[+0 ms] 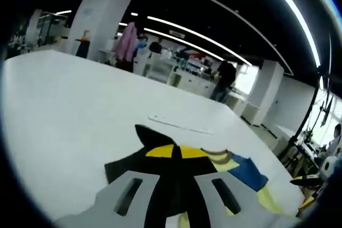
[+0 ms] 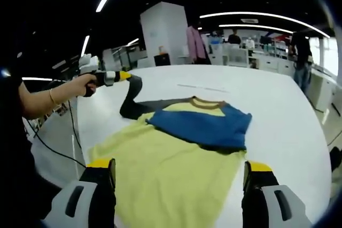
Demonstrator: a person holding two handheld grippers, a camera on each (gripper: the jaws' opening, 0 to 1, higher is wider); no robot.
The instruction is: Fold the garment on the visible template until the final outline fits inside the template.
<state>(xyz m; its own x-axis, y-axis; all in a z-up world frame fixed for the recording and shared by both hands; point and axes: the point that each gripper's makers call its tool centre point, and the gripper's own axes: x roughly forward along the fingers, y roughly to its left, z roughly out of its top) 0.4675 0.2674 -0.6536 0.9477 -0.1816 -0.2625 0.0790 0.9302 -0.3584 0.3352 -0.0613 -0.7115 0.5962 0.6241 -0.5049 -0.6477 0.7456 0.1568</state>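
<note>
Currently mid-fold: left gripper (image 2: pixel 124 76) pinching the dark sleeve (image 2: pixel 131 102) of the garment (image 2: pixel 171 169) and lifting it off the white table (image 2: pixel 283 110), jaws pressed together on the cloth, as also seen close up in the left gripper view, where black fabric (image 1: pixel 173 185) runs between the two jaws. Right gripper (image 2: pixel 179 177) hovering low over the yellow body, jaws spread wide and holding nothing. Blue sleeve (image 2: pixel 206 124) already laid across the chest, below the brown collar (image 2: pixel 206 102). Template hard to make out; only a faint line (image 2: pixel 203 88) on the table beyond the collar, so fit cannot be judged. Main risks, as a judgement: dragging the whole shirt sideways if the sleeve is pulled too far or too fast with nothing pinning the body; dropping the sleeve in a bunch rather than flat; disturbing the blue fold already in place.
</note>
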